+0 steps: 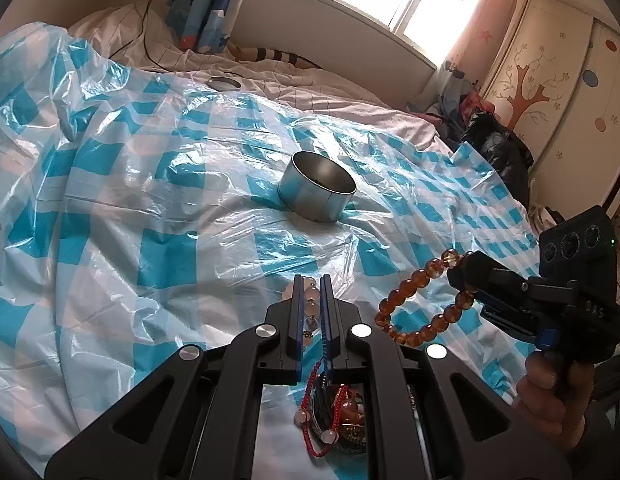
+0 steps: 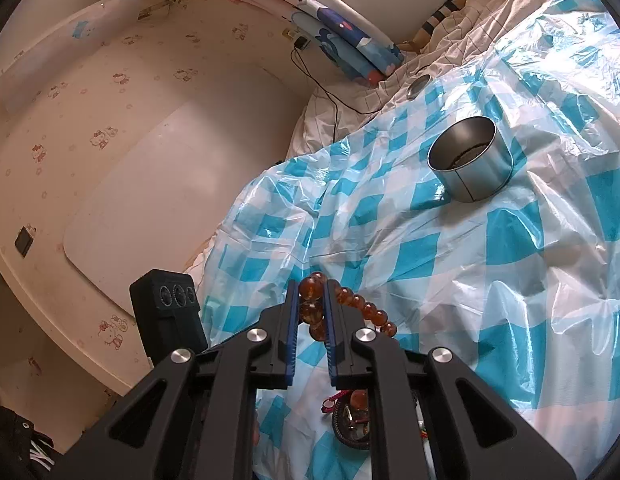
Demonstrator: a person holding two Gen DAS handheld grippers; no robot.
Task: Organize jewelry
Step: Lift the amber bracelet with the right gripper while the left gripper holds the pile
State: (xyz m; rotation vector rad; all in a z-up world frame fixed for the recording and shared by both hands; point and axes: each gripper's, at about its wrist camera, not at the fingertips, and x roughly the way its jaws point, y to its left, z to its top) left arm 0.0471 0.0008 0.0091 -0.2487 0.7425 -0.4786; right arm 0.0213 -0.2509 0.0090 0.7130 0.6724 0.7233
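Left gripper (image 1: 310,300) fingers pinch pale bead bracelet (image 1: 308,307); right gripper (image 2: 312,304) fingers clamp amber bracelet (image 2: 362,308); next, likely: carry to tin (image 2: 476,176).

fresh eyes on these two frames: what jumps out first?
The amber bead bracelet, pinched in the right gripper and dangling above the blue-checked plastic sheet. Next, the open metal tin standing mid-sheet ahead of both grippers. The left gripper is closed on a pale bead bracelet, over a jewelry pile.
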